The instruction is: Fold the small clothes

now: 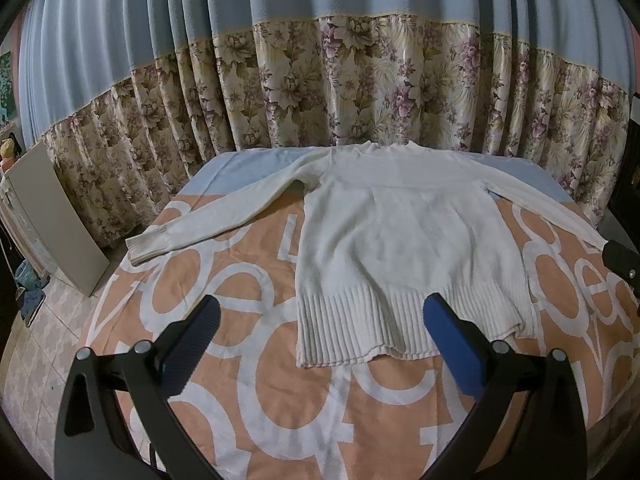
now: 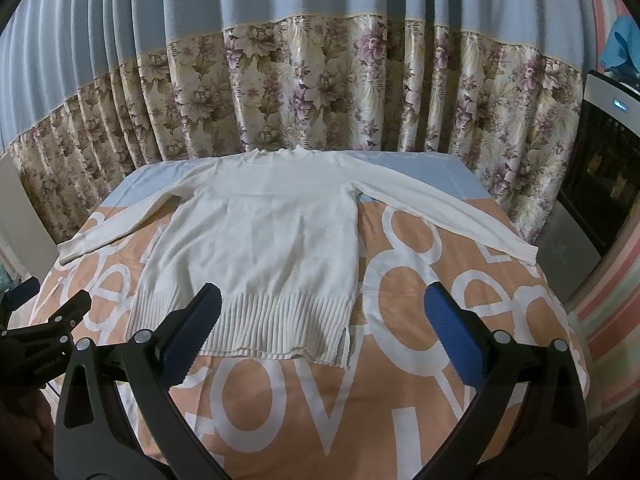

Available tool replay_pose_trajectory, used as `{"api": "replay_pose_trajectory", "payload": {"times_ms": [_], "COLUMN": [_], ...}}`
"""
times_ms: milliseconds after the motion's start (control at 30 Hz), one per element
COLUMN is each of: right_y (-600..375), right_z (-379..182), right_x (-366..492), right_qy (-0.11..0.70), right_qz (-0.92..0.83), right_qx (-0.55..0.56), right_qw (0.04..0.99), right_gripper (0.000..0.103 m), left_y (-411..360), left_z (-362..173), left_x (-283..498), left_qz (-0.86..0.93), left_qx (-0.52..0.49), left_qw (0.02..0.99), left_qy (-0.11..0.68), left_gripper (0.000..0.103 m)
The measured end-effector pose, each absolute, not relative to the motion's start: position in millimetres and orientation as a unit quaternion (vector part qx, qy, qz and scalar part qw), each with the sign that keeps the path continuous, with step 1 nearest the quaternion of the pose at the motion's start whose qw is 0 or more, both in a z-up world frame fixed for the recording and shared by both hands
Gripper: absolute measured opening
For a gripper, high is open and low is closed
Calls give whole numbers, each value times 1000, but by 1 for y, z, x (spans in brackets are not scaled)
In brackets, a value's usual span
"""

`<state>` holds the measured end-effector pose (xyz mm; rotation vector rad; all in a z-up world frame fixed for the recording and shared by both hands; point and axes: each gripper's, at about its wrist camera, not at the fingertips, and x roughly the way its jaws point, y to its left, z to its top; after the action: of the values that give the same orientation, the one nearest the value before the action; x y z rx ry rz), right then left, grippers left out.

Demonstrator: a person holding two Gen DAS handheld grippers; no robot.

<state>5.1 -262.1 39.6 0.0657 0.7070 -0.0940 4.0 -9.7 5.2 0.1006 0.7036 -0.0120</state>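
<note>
A white knitted sweater (image 1: 400,236) lies flat on the bed, collar at the far end, ribbed hem toward me, both sleeves spread out to the sides. It also shows in the right wrist view (image 2: 264,240). My left gripper (image 1: 320,312) is open and empty, hovering over the hem's near left part. My right gripper (image 2: 322,304) is open and empty, over the hem's near right part. The left gripper's body (image 2: 44,340) shows at the left edge of the right wrist view. The right gripper's tip (image 1: 622,258) shows at the right edge of the left wrist view.
The bed cover (image 1: 280,420) is orange with large white letters and a blue band at the far end. A blue and floral curtain (image 1: 320,80) hangs behind the bed. A beige board (image 1: 60,216) leans at the left. A dark appliance (image 2: 600,184) stands at the right.
</note>
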Motion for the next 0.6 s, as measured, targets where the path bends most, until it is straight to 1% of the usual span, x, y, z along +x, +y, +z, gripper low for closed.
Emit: {"api": "replay_pose_trajectory", "payload": {"times_ms": [367,600], "right_y": [-290,-336], "right_z": [38,28], "right_x": [6,13], "right_qy": [341,339], "right_qz": [-72,-109], "right_qx": [40,55], "right_qw": [936,933], "right_gripper": [100,100], "left_y": [-24,-50], "left_z": [0,-12], "left_x": [15,35], "left_qz": [-7,-13], "left_qx": [47,28], "left_qw": [937,938], "left_qy": [346,346], "left_gripper": [101,101]}}
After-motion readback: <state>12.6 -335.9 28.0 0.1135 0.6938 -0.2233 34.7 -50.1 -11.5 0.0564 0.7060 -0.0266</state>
